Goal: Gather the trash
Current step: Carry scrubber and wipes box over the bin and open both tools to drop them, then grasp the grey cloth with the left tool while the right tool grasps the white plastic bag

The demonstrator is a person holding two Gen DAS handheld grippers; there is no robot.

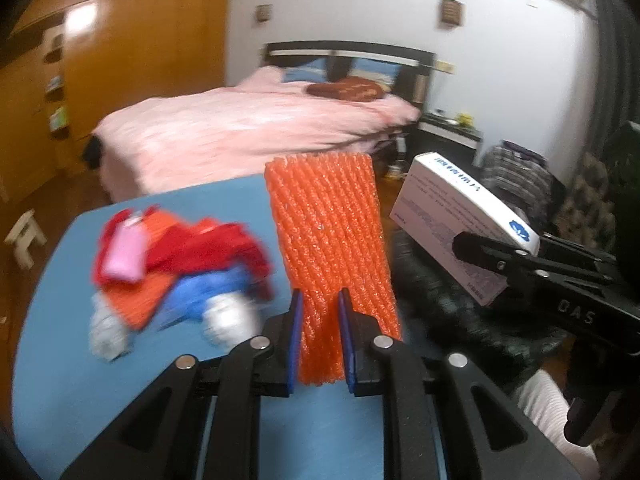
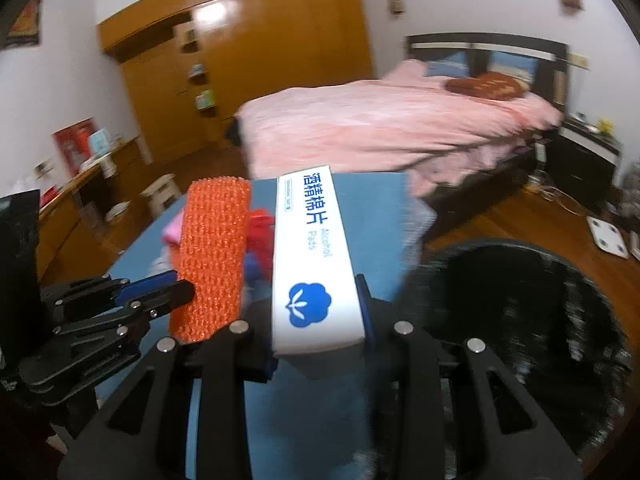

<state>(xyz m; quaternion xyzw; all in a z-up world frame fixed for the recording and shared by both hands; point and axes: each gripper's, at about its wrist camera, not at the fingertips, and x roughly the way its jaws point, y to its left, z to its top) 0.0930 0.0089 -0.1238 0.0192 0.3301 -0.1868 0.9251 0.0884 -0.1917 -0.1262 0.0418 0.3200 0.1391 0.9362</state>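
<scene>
My left gripper (image 1: 320, 300) is shut on the lower part of an orange foam net sleeve (image 1: 328, 224), which stands upright above the blue table (image 1: 60, 360). My right gripper (image 2: 320, 320) is shut on a white alcohol pads box (image 2: 316, 264) with a blue cotton logo. Both are held up side by side: the box (image 1: 452, 216) is to the right in the left wrist view, the sleeve (image 2: 212, 256) to the left in the right wrist view. A blurred pile of red, orange, pink, blue and white scraps (image 1: 172, 268) lies on the table, left of the sleeve.
A black bag-lined bin (image 2: 520, 320) gapes low on the right, beside the table. Behind are a bed with a pink cover (image 1: 248, 132), a wooden wardrobe (image 1: 140, 48), a small pale stool (image 1: 24, 236) and a white scale (image 2: 608, 236) on the wooden floor.
</scene>
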